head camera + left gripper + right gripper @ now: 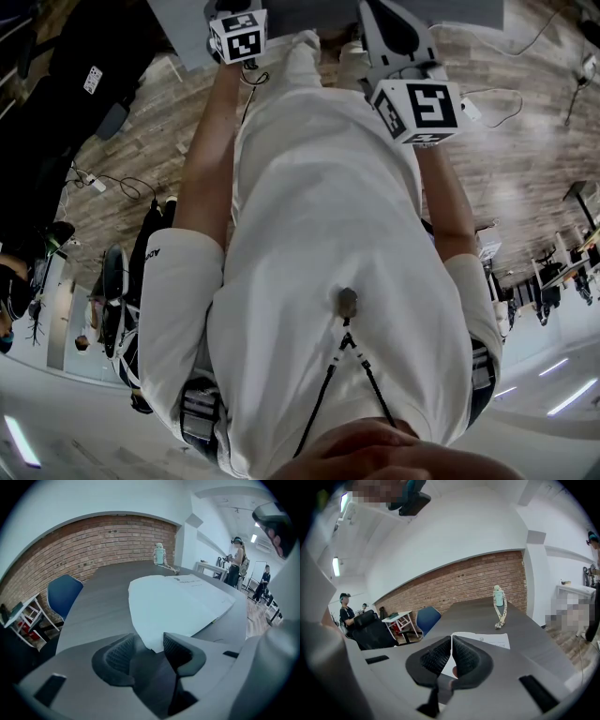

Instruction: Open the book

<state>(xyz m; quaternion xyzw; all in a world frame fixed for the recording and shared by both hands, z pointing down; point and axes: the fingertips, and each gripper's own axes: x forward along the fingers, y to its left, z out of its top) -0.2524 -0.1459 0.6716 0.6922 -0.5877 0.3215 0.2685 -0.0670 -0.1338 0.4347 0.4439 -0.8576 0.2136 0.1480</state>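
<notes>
The book (180,602) lies on the grey table (98,602) with a white page showing and small print near its far edge. In the left gripper view my left gripper (149,648) stands open, and the page's near corner reaches in between the pads without being pressed. In the right gripper view my right gripper (451,654) is shut on the thin edge of a white page of the book (487,641). The head view shows only the two marker cubes, the left cube (236,36) and the right cube (419,108), above the person's white shirt; the jaws and book are hidden there.
A pale bottle with a beaded cord (499,597) stands at the table's far end, bottle (160,554). A blue chair (63,592) sits by the brick wall. A black office chair (370,630) is at the left. People (236,562) stand in the room beyond the table.
</notes>
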